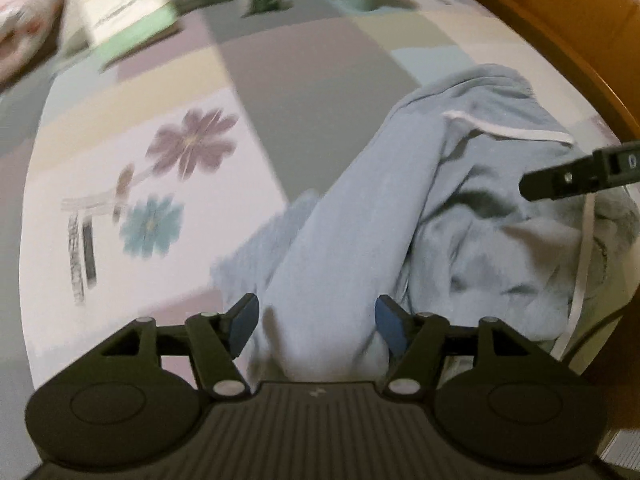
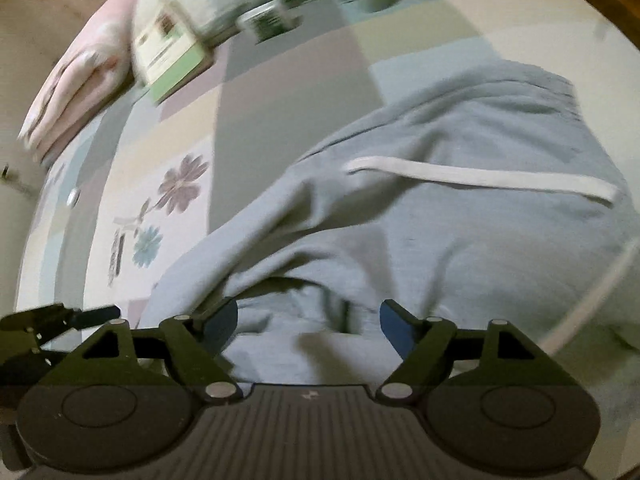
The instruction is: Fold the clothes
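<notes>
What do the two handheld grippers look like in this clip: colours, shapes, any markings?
Both look alike. The left gripper and the right gripper each have a matte black ribbed body with a small pale mark at its centre, round discs at both sides, angular black linkage arms with silver pivot pins, and dark blue pads on the fingers. No sleeve or hand shows.

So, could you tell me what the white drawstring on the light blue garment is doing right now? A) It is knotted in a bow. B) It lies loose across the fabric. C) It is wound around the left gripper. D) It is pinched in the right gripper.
B: the white drawstring lies loose across the light blue garment, clear of the open right gripper.
</notes>
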A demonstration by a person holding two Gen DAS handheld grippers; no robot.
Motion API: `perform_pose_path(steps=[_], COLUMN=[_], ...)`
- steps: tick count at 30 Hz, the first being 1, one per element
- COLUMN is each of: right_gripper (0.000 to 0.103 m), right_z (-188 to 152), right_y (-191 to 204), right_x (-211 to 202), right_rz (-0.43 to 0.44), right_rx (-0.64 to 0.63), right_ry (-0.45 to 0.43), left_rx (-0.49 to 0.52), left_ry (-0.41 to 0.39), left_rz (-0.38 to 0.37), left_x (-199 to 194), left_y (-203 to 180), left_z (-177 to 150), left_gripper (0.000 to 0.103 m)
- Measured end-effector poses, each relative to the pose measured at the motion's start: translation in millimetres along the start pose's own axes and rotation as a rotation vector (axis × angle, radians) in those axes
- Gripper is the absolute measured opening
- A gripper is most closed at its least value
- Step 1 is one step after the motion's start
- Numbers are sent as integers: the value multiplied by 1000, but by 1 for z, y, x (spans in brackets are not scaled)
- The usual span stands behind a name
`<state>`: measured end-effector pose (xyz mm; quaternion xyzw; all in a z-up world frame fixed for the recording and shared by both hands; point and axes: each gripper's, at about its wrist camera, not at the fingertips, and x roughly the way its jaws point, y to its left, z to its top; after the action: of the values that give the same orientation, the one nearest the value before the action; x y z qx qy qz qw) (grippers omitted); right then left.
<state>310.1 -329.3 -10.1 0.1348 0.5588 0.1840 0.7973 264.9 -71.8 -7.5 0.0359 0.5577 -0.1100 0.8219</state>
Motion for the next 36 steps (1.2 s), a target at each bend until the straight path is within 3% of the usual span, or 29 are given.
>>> perform_pose_path(steps=[3, 9, 11, 14, 17, 30, 36], right_gripper=[82, 82, 82, 82, 82, 82, 82], right_z=[1, 0, -1, 1, 4, 3, 0], right_y=[11, 24, 27, 29, 28, 6, -7], right_x=[8, 15, 16, 17, 16, 0, -7], right_rz=[13, 18, 12, 14, 16, -12, -35], right_rx=[-45, -117, -137, -149, -148, -69, -14], right_ry=[32, 72, 80, 82, 79, 38, 15], left_rx=[-108, -193, -234, -244, -241, -109, 16], left_ry=[5, -17, -20, -40, -55, -126, -132], left_rz=[-3, 35, 36, 29, 40, 136, 163], left_x=[5, 13, 16, 14, 9, -1, 11], left_y=[4, 0, 2, 3, 7, 50, 64], left_z=[-19, -45, -45, -42, -37, 40, 85], left_gripper=[65, 64, 55, 20, 11, 8, 8])
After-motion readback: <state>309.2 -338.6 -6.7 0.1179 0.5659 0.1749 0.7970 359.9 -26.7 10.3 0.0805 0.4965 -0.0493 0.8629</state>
